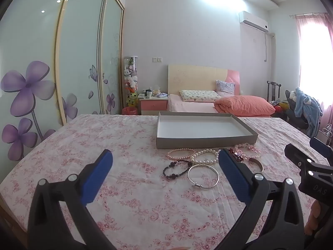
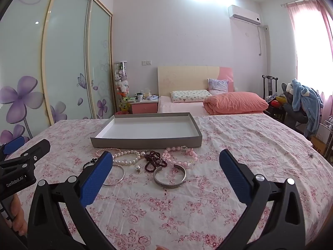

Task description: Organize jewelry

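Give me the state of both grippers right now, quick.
Left gripper: open wide, holding nothing, above the bracelets.
Right gripper: open wide, holding nothing, above the tablecloth.

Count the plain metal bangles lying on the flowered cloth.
2. The thin silver ring bangle lies on the left, partly behind the right claw's left finger. The wider open cuff lies nearer the middle, in front of the dark red beads. None seem hidden.

A: Plenty of bare floral tablecloth (image 2: pixel 166 204) between the claws and the jewelry pile (image 2: pixel 145 162).

B: Yeah, only the grey tray (image 2: pixel 145 142) walls things off behind it.
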